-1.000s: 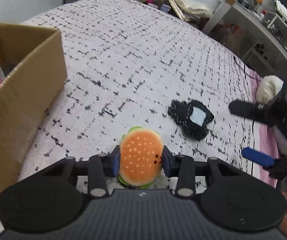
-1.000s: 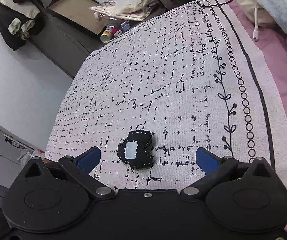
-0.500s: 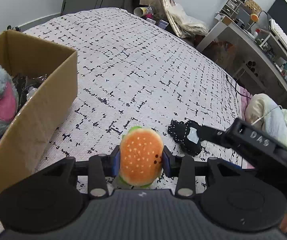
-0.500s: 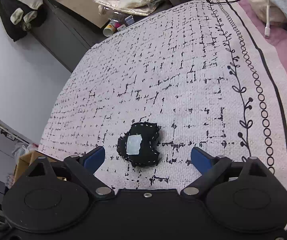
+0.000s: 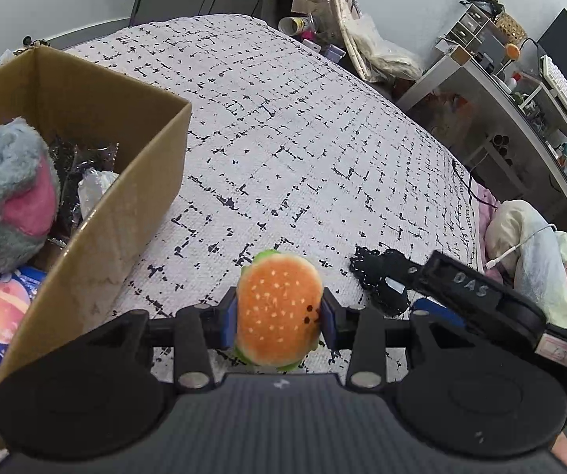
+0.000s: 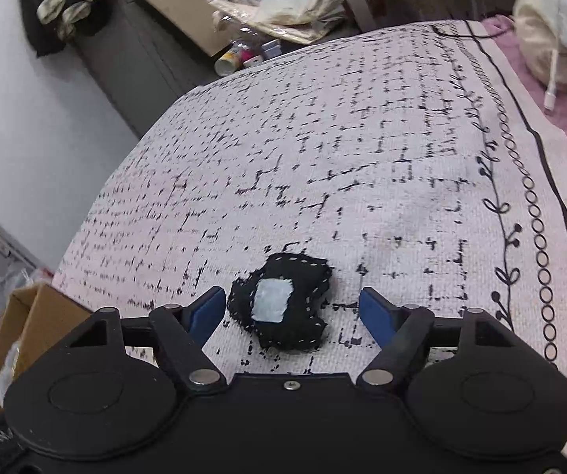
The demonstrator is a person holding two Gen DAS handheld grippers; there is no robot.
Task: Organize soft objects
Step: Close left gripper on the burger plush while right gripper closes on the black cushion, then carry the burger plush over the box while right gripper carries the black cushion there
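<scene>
Left wrist view: your left gripper fingers are pinching the burger plush above the bed, beside the cardboard box, while your right gripper fingers are spreading around the black felt plush lying on the bed.

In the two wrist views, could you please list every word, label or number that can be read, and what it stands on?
"DAS": raised letters on the right gripper arm, seen in the left wrist view.
White label on the same gripper's body: too small to read.
Planet-print packet in the cardboard box: print too blurred to read.
Black plush: pale patch, no text.
</scene>
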